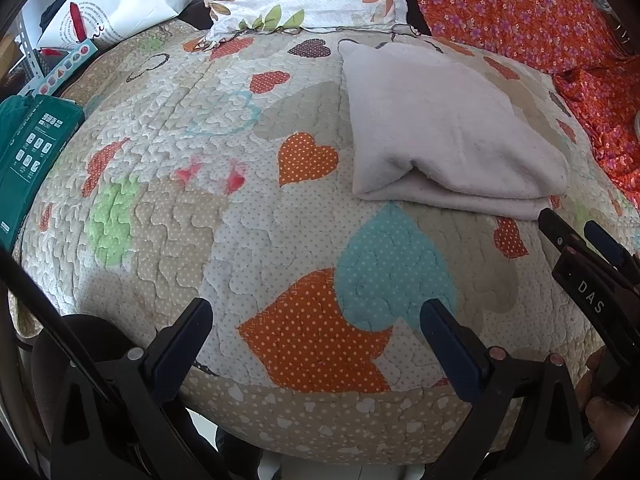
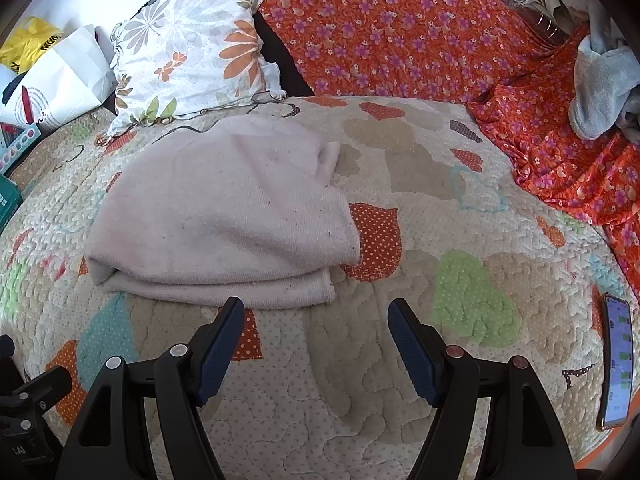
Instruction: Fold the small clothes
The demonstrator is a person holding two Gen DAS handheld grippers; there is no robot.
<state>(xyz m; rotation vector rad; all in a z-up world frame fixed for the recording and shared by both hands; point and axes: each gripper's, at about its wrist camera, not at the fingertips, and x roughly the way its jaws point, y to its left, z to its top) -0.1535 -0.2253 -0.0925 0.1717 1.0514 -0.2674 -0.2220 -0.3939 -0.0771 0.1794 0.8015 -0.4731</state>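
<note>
Though folded, cloth [image 2: 224,208] beyond R fingers [image 2: 224,340].

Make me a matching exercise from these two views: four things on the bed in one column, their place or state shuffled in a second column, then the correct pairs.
Things:
1. pale pink cloth
2. phone
3. floral pillow
4. right hand-held gripper

Descriptions:
A. propped at the head of the quilt
B. open, holding nothing
C. folded, lying on the quilt
D. screen lit, at the quilt's right edge

Pairs: 1-C, 2-D, 3-A, 4-B
</note>
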